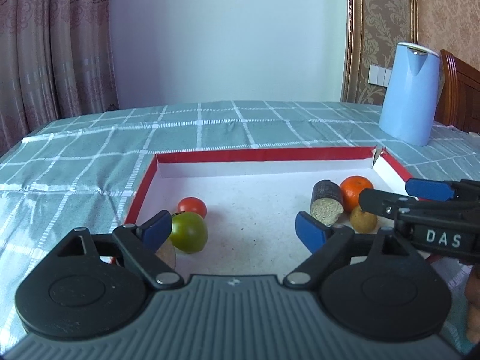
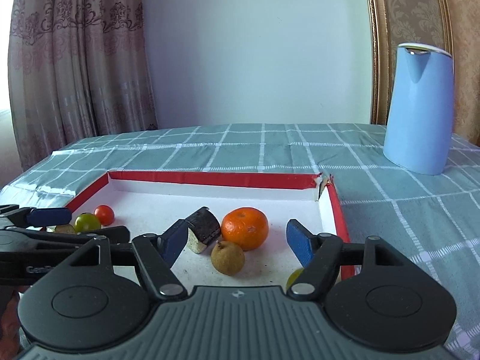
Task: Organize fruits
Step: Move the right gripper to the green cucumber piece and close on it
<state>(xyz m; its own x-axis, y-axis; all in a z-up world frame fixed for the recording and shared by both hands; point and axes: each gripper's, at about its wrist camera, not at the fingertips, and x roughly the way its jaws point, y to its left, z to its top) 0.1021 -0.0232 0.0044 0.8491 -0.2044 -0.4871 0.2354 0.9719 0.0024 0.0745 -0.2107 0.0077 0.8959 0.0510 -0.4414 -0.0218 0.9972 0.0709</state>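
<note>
A shallow white tray with a red rim [image 1: 261,152] [image 2: 210,179] holds the fruit. At its left lie a red tomato [image 1: 192,207] [image 2: 104,214] and a green tomato [image 1: 189,232] [image 2: 87,222]. At its right lie an orange [image 1: 355,192] [image 2: 245,228], a small brown pear-like fruit [image 1: 363,219] [image 2: 227,258] and a dark-skinned cut piece [image 1: 327,205] [image 2: 204,228]. My left gripper [image 1: 234,231] is open over the tray, its left pad beside the green tomato. My right gripper [image 2: 237,246] is open, with the brown fruit between its pads. A yellow-green fruit [image 2: 293,277] peeks from behind its right finger.
A tall blue kettle [image 1: 409,94] [image 2: 418,109] stands on the checked green tablecloth [image 1: 90,162] behind the tray's right corner. A wooden chair [image 1: 462,96] is at the far right. Curtains and a wall lie behind the table.
</note>
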